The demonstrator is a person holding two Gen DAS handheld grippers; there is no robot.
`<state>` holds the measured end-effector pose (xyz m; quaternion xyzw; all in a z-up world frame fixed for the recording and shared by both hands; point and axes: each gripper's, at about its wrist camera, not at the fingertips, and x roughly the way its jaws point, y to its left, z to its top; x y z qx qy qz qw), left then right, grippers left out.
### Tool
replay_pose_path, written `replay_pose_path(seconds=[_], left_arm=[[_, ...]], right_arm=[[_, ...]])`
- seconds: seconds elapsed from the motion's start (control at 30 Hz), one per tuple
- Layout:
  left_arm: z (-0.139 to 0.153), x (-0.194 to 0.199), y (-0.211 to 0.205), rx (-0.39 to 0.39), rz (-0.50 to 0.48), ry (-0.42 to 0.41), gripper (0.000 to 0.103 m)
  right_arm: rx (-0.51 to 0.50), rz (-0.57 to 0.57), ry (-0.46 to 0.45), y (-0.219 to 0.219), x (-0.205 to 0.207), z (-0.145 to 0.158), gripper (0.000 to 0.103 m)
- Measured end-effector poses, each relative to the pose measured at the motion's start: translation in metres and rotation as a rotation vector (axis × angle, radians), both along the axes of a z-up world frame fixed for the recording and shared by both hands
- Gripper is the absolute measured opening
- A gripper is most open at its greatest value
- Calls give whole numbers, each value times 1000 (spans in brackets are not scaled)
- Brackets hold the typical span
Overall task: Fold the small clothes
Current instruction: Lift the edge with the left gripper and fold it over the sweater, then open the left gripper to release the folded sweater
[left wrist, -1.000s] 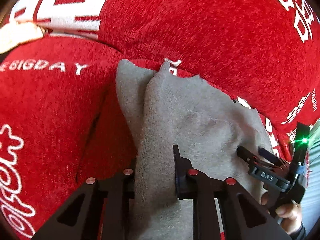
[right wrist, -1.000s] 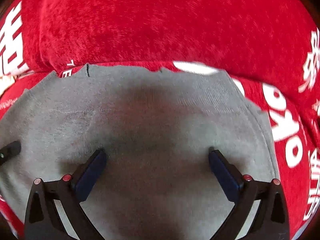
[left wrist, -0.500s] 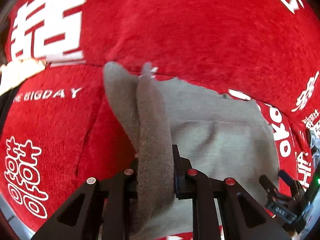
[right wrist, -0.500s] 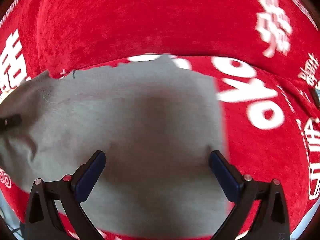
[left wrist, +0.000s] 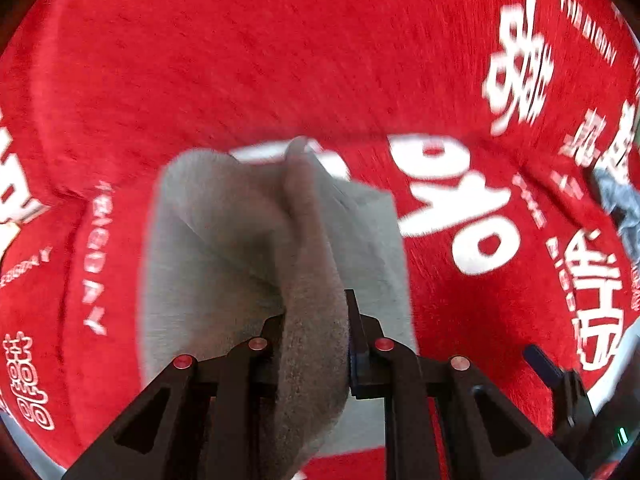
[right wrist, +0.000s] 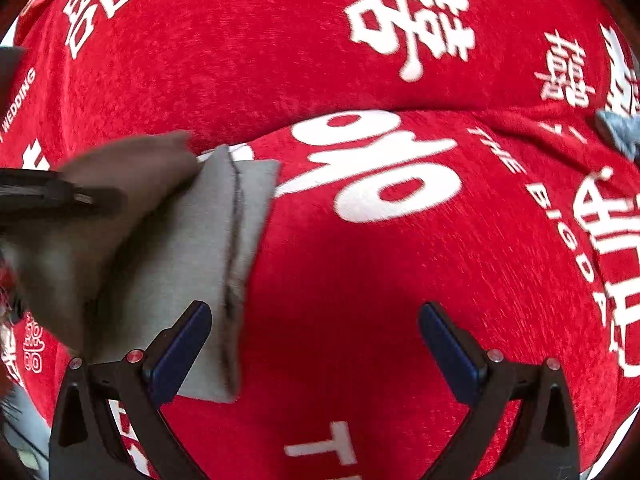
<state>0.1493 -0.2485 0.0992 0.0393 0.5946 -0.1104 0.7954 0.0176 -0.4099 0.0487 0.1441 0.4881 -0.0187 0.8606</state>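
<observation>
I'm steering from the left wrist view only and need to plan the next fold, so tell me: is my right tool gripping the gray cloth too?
Observer: No. The right tool is wide open, with nothing between its fingers.
Operator: Where is it relative to the cloth?
Observer: Its left finger is over the flat edge of the gray cloth, and its right finger is over the bare red cover. I cannot tell whether either one touches.
Operator: Is there anything on that edge I can aim for?
Observer: Yes. A dark seam line runs along it, just inside the cloth's right border.
</observation>
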Motion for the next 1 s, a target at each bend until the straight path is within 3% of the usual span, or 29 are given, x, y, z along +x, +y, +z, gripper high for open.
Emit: replay_pose_path(seconds=[0.07, 0.13, 0.17, 0.2, 0.27, 0.47, 0.53, 0.67, 0.77, 0.87, 1.0], left_arm=[[-26, 3, -17, 30, 19, 31, 20], [-32, -2, -27, 47, 15, 1, 23], [-29, -5, -31, 45, 5, -11, 34], [-28, -6, -31, 31, -6, 0, 56], [-18, -9, -30, -30, -25, 26, 73], [32, -26, 11, -152, -21, -59, 73], [35, -29, 34, -140, 9, -99, 73], [14, -47, 80, -43, 61, -117, 73], [5, -74, 117, -92, 72, -125, 73], [-7, -101, 130, -94, 16, -138, 73], [-29, -121, 125, -3, -67, -159, 73]], right_arm=[[18, -11, 8, -6, -4, -6, 103], [29, -9, 12, -11, -9, -11, 103], [28, -5, 14, -13, -12, -12, 103], [28, -1, 14, -14, -13, -13, 103], [32, 7, 18, -15, -13, -15, 103], [105, 59, -15, -9, -14, 1, 103], [138, 94, -37, -2, -12, 8, 103], [240, 144, -52, 12, -8, 19, 103], [322, 192, -84, 27, -9, 33, 103], [320, 219, -80, 42, -4, 42, 103], [302, 198, -6, 66, 19, 36, 103]])
